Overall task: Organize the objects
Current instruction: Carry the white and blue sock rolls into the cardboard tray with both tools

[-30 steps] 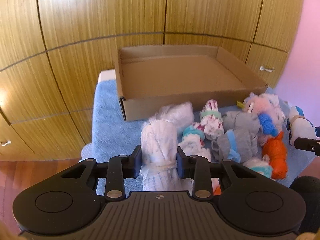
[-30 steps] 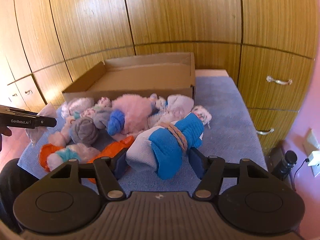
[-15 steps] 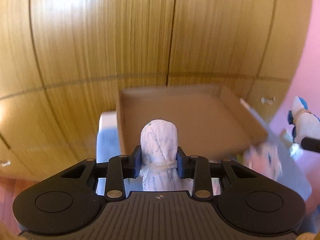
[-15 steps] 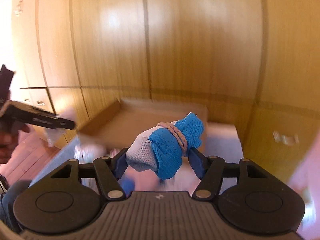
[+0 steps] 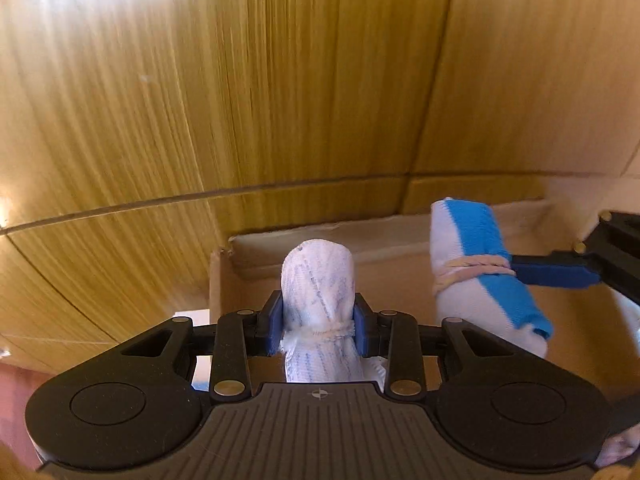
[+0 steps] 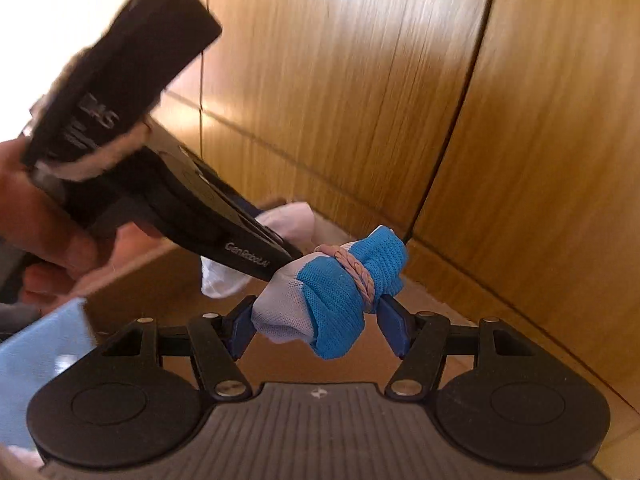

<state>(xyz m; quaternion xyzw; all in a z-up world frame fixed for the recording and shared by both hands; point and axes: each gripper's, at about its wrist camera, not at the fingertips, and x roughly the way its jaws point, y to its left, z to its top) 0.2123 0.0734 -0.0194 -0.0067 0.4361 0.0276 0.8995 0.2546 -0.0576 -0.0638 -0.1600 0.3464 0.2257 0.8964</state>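
My left gripper (image 5: 317, 326) is shut on a white sock roll (image 5: 318, 280) tied with a band, held upright over the near left part of the brown cardboard box (image 5: 224, 276). To its right hangs a blue-and-white sock roll (image 5: 480, 272), pinched from the right by the other gripper's blue pad. In the right wrist view my right gripper (image 6: 320, 322) is shut on that blue-and-white roll (image 6: 340, 292), above the box floor (image 6: 424, 344). The left gripper's black body (image 6: 180, 196) and a hand (image 6: 44, 220) cross in from the left, with the white roll (image 6: 288, 220) partly hidden behind them.
Wooden cupboard doors (image 5: 280, 80) rise directly behind the box. A strip of the blue towel (image 6: 36, 360) shows at the lower left of the right wrist view. The pile of other socks is out of view.
Both grippers carried their sock rolls away from the pile on the towel and forward over the cardboard box. The right gripper also rolled, and the two grippers came close together.
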